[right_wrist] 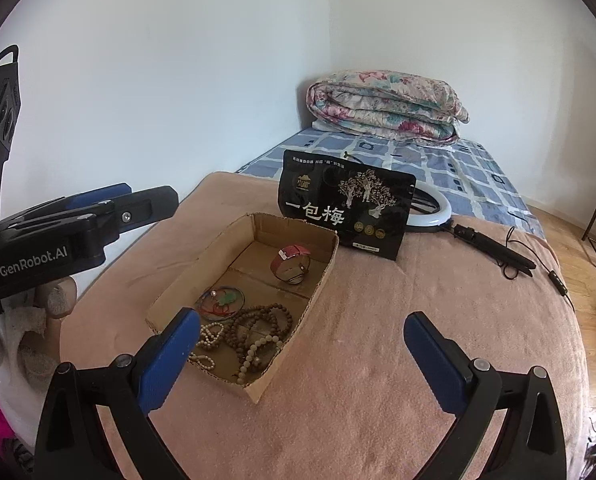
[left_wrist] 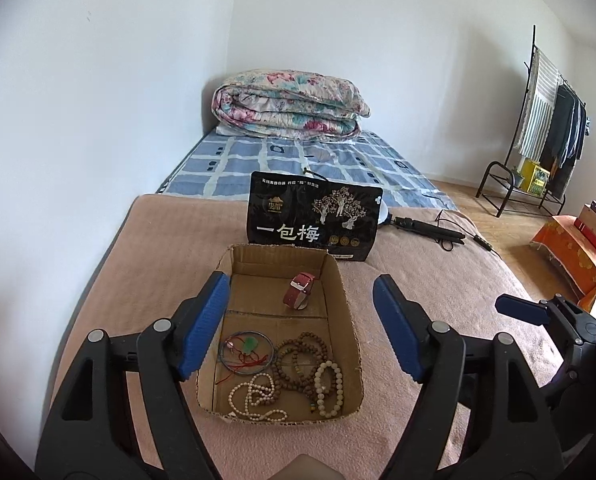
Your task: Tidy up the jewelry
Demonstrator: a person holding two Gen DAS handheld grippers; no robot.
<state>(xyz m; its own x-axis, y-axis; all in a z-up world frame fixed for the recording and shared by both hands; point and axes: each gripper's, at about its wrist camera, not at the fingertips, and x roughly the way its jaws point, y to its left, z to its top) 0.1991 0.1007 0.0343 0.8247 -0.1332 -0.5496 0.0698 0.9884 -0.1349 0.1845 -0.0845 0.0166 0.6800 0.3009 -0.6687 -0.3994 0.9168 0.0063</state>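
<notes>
Cardboard box (left_wrist: pixel 340 280), beads (left_wrist: pixel 302 364), red watch (left_wrist: pixel 299 290)

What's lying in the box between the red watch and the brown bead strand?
Only bare cardboard floor of the box separates the red watch and the brown bead strand; both views show it.

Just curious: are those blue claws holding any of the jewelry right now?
No. The left gripper and right gripper are open and empty; the jewelry lies in the cardboard box.

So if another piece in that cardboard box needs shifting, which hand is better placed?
Probably the left. The left gripper is open and frames the cardboard box and its beads head-on; the right gripper is open too but faces mostly blanket beside it.
</notes>
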